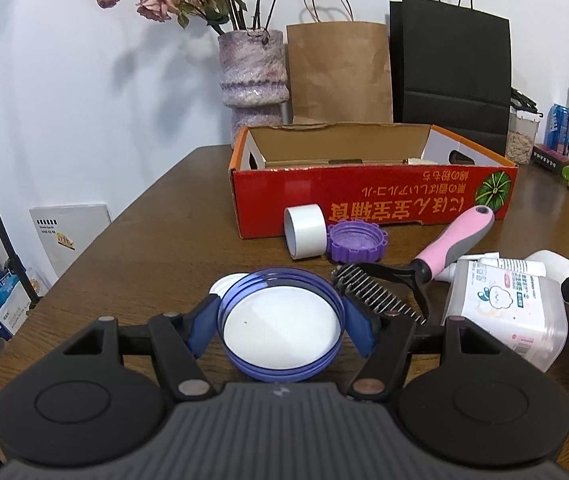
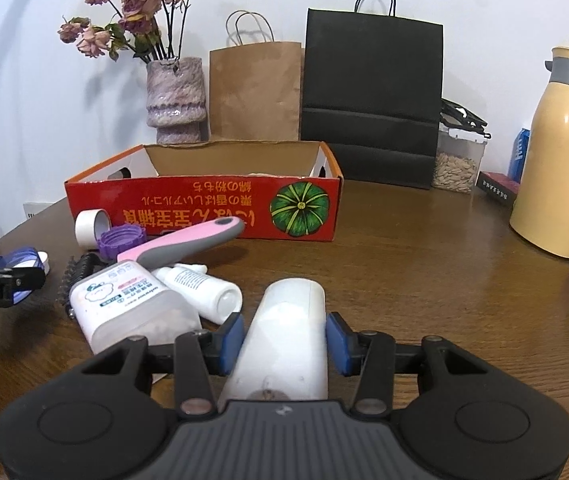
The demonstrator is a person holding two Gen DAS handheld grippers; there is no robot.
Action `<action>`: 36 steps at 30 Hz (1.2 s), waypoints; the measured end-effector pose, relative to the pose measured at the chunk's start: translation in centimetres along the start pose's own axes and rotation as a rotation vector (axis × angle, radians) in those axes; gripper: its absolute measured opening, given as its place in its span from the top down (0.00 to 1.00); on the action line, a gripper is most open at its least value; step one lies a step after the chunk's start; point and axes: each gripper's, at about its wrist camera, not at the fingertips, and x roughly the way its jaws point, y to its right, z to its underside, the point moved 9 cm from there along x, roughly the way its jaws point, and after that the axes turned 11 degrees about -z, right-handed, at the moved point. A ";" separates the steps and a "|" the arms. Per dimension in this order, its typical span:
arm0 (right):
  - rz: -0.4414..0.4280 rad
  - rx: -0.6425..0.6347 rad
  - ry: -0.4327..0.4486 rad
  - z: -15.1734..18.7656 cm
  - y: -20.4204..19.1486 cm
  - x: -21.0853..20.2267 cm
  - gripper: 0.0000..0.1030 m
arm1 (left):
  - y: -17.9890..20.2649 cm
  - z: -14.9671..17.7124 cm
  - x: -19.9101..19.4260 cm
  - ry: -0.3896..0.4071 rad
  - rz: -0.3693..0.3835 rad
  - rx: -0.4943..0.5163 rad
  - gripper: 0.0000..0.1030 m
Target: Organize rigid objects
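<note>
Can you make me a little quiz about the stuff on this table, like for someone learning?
1. True or false: the left gripper has its jaws around a round blue lid.
2. What lies between the right gripper's jaws: A) the pink-handled brush, B) a white bottle, C) the roll of tape?
3. Fill in: the purple cap sits on the table just in front of the red ____.

Key: 1 true. 2 B; whether the pads press on it is unclear. 3 box.
</note>
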 end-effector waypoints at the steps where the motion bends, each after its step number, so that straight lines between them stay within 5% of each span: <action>1: 0.000 0.000 0.002 0.0 0.0 -0.1 0.57 | 0.0 0.0 0.0 0.003 -0.001 0.000 0.34; 15: -0.007 -0.009 0.039 -0.8 -0.2 -0.8 0.62 | -0.1 -0.8 -1.3 0.042 0.004 -0.009 0.34; 17: -0.008 -0.011 0.063 -1.2 -0.2 -1.2 0.99 | 0.0 -0.9 -1.5 0.045 0.006 -0.011 0.34; 22: -0.023 0.018 0.021 -0.9 0.1 -0.9 1.00 | 0.3 -0.9 -1.7 0.046 0.010 -0.007 0.34; 24: -0.026 0.030 0.011 -0.7 0.3 -0.8 0.95 | 0.3 -0.9 -1.8 0.045 0.010 -0.008 0.34; 26: -0.024 0.045 0.006 -0.7 0.6 -0.6 0.80 | 0.3 -0.8 -1.8 0.044 0.009 -0.011 0.34; 28: -0.023 0.057 0.000 -0.6 0.9 -0.4 0.32 | 0.2 -0.8 -1.8 0.042 0.011 -0.015 0.34; 29: -0.021 0.052 -0.006 -0.6 0.9 -0.3 0.27 | 0.2 -0.8 -1.8 0.041 0.014 -0.017 0.34; 36: -0.044 -0.034 -0.155 0.5 0.7 2.6 0.45 | -0.3 -0.9 -1.7 0.038 0.026 -0.028 0.34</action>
